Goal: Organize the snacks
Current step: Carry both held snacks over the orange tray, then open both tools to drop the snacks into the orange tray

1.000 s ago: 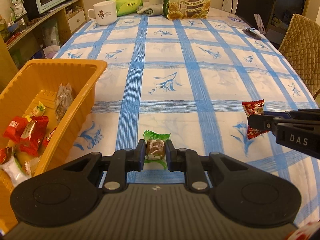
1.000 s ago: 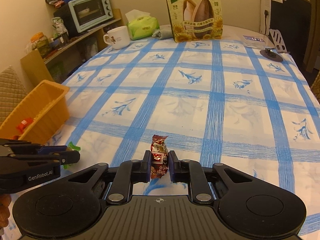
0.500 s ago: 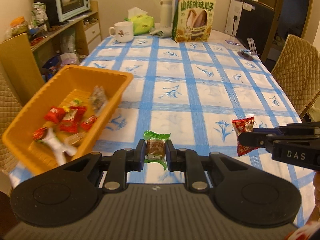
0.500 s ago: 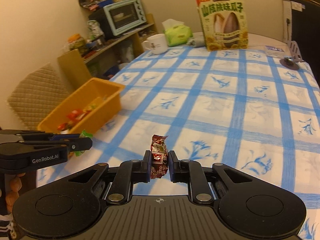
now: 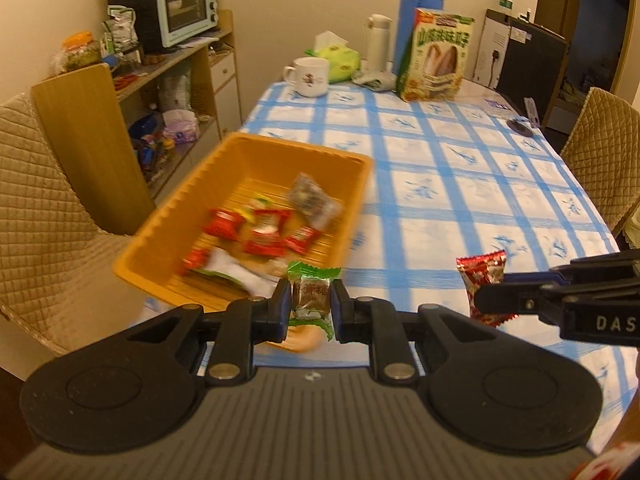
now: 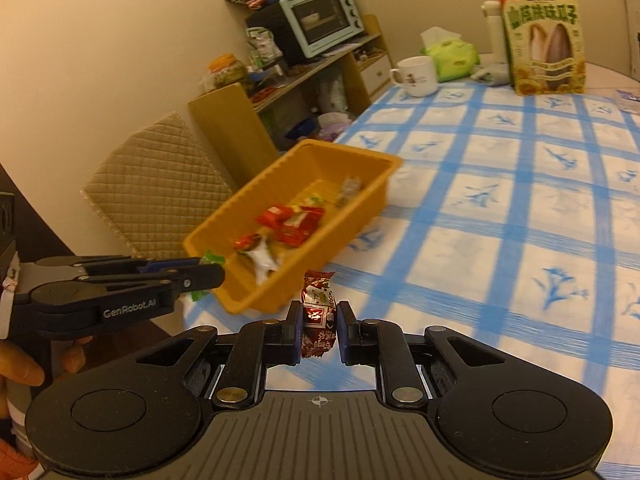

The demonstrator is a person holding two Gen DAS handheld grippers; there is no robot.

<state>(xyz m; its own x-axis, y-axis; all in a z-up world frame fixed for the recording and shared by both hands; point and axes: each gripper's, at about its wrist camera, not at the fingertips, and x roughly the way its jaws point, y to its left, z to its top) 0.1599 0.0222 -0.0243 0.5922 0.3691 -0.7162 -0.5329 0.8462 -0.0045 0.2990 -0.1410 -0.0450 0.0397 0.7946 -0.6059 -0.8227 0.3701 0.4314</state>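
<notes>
While both tongs hang above the bench (image 5: 480,184) w/ its blue-checked cloth, each grips 1 snack; left tongs (image 5: 311,305) are clamped on a green-wrapped candy (image 5: 312,298), held off the bench over the near corner of the orange basket (image 5: 176,216); right tongs (image 6: 319,325) are clamped on a red-brown wrapped candy (image 6: 318,312), also off the bench, just beside the basket's near-right corner; so 2 candies held, 1 per tongs. Basket sits at the bench's left edge; inside approx 4 red packets (image 5: 262,232), 1 clear packet w/ dark contents (image 5: 314,200), 1 white wrapper (image 6: 262,258), plus a few blurred bits I can't count. At the far end: 1 white mug (image 5: 310,76), 1 green tissue pack (image 5: 338,60), 1 sunflower-seed bag (image 5: 438,56), 1 white flask (image 5: 378,42), 1 blue thermos (image 5: 418,20). Off the bench, 1 mint toaster oven (image 5: 186,6) on a shelf; 2 quilted chairs, 1 left (image 5: 44,216), 1 right (image 5: 604,152).
</notes>
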